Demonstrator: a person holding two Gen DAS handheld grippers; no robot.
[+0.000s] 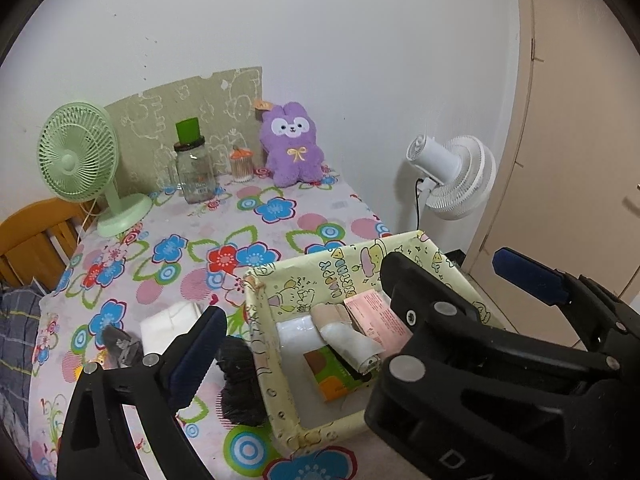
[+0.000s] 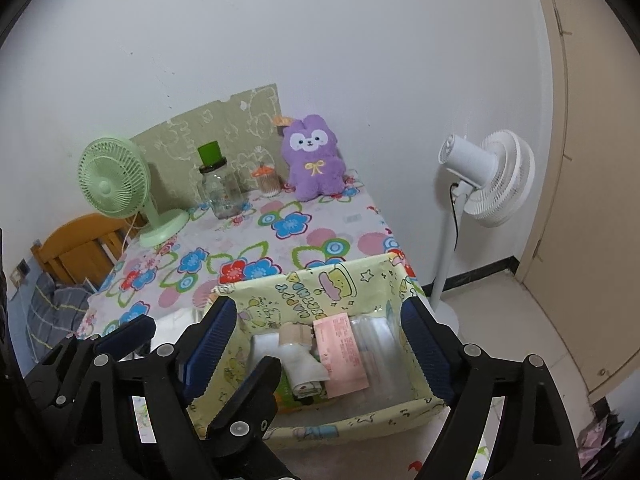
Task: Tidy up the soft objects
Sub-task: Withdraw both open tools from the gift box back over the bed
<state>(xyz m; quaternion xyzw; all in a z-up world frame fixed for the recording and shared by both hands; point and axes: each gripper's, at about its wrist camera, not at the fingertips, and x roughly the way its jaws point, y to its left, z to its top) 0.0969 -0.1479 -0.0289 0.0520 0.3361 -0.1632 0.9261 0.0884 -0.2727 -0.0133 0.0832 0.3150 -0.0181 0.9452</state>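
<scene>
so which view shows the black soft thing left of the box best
The left wrist view. There the black fabric bundle lies in the open on the floral tablecloth, against the outside of the yellow box, between the left gripper's spread fingers. In the right wrist view the grippers hide that spot.

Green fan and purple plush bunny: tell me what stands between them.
A glass jar with a green cup on its lid, then a small orange-lidded jar; both views show them.
</scene>
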